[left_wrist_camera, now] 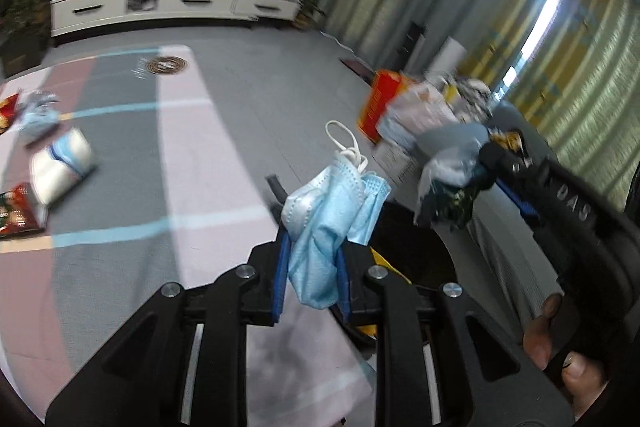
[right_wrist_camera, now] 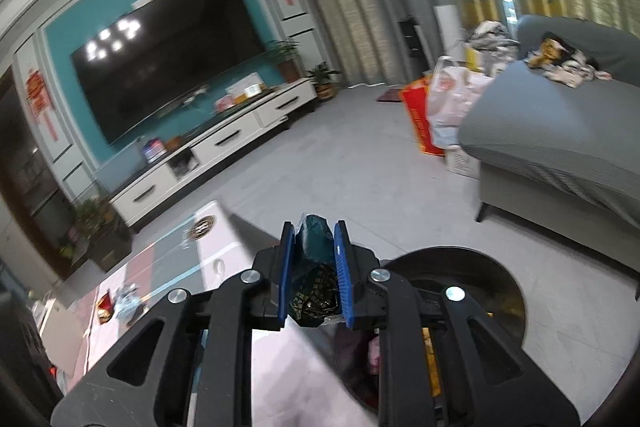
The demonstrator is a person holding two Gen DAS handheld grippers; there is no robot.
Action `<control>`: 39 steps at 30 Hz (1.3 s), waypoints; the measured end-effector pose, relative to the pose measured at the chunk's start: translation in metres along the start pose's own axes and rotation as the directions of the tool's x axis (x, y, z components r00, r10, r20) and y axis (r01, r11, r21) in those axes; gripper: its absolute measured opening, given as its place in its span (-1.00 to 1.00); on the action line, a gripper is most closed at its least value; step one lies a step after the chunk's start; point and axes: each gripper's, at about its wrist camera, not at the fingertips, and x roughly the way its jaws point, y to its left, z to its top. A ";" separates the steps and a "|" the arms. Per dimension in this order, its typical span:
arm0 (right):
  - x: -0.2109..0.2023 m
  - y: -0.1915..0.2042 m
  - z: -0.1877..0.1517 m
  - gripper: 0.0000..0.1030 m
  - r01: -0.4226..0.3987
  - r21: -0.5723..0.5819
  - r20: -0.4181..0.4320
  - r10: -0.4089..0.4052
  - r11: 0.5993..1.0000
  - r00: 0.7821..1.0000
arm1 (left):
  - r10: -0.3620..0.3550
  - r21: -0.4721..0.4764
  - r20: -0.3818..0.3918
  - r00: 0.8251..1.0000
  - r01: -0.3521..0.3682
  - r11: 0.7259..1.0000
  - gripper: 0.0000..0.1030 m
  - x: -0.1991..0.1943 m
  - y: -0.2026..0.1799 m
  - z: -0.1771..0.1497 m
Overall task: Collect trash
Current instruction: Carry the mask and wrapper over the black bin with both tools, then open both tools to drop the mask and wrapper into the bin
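Blue face mask (left_wrist_camera: 324,223) pinched tight in the left claw (left_wrist_camera: 312,247), dark crumpled wrapper (right_wrist_camera: 314,267) clamped in the right claw (right_wrist_camera: 312,263), both just above the black bin (right_wrist_camera: 492,275). Best to centre over the opening before letting go, one at a time.

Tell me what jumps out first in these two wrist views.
The left gripper clamps a crumpled blue face mask, ear loops dangling, above the dark trash bin. The right gripper is shut on a dark green wrapper. More litter lies on the patterned mat at left.
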 end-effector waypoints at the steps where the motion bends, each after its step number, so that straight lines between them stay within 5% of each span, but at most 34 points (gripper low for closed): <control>1: 0.001 -0.005 0.000 -0.59 0.012 0.010 -0.002 -0.012 1.000 1.000 | -0.004 0.018 -0.014 1.000 0.004 1.000 -0.59 0.006 -0.006 -0.002; 13: 0.024 -0.081 -0.010 -0.59 0.181 0.160 -0.098 -0.167 0.970 0.981 | -0.121 0.069 -0.214 0.969 0.139 0.988 -0.59 0.087 -0.052 -0.029; 20: 0.040 -0.100 -0.014 -0.59 0.179 0.212 -0.153 -0.148 0.961 0.977 | -0.171 0.042 -0.298 0.939 0.192 0.980 -0.56 0.123 -0.060 -0.044; 23: 0.047 -0.099 -0.013 -0.59 0.189 0.212 -0.172 -0.154 0.959 0.973 | -0.166 0.030 -0.301 0.939 0.183 0.983 -0.30 0.127 -0.059 -0.046; 27: 0.050 -0.095 -0.015 -0.56 0.228 0.181 -0.193 -0.192 0.957 0.962 | -0.180 0.017 -0.275 0.944 0.192 0.981 0.28 0.116 -0.052 -0.042; 29: 0.048 -0.089 -0.015 -0.31 0.229 0.182 -0.185 -0.195 0.956 0.963 | -0.180 0.017 -0.241 0.954 0.190 0.982 0.62 0.101 -0.046 -0.037; 31: 0.043 -0.084 -0.013 0.25 0.213 0.191 -0.161 -0.183 0.958 0.970 | -0.162 0.018 -0.186 0.969 0.168 0.986 0.85 0.081 -0.034 -0.030; 39: 0.037 -0.020 -0.006 0.79 0.093 0.077 -0.102 -0.085 0.993 0.991 | 0.015 -0.116 -0.007 1.000 -0.016 0.993 0.94 -0.010 0.070 -0.006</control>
